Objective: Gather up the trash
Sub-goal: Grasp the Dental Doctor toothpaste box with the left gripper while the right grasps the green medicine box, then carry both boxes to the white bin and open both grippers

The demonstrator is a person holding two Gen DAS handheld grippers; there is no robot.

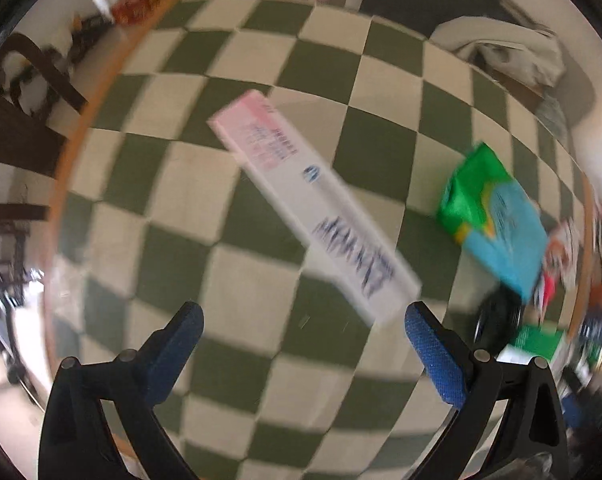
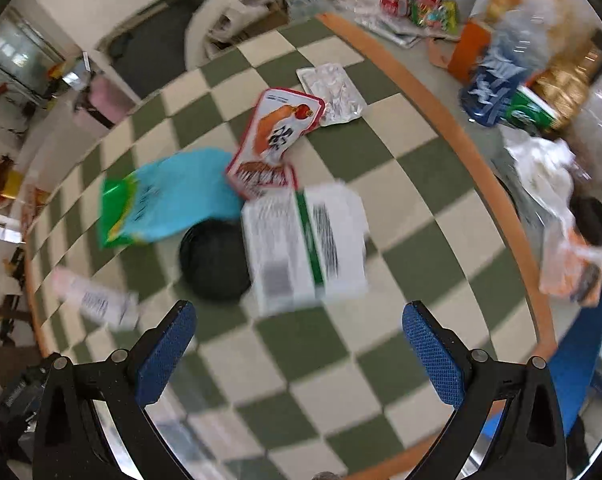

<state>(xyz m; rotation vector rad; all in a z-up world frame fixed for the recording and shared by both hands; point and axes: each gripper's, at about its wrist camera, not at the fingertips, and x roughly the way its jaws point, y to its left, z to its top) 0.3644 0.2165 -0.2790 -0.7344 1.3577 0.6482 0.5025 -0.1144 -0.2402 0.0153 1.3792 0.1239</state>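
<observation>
In the left wrist view, a long white and pink box (image 1: 313, 204) is seen lying flat on the checkered bench (image 1: 237, 296), slanted, with its near end close to the right finger of the left gripper (image 1: 303, 320). The left gripper is spread wide and nothing is held or touched by it. It is likely kept open because the box is about to be picked up. A green and blue bag (image 1: 497, 220) is seen farther to the right, lying flat too. In the right wrist view, more trash is seen spread over the bench (image 2: 417, 208): a white box with a green stripe (image 2: 305, 248) rests partly on a black round lid (image 2: 213, 264), the green and blue bag (image 2: 169, 196) lies just beside them, and a red and white wrapper (image 2: 277, 136) lies behind, with a silver packet (image 2: 333, 92) touching it. The things are probably scattered like this so they can be gathered one by one. The right gripper (image 2: 297, 320) is also spread wide and empty, held above the bench just in front of the white box. The pictures are blurred, so small words on the packs cannot be read.
</observation>
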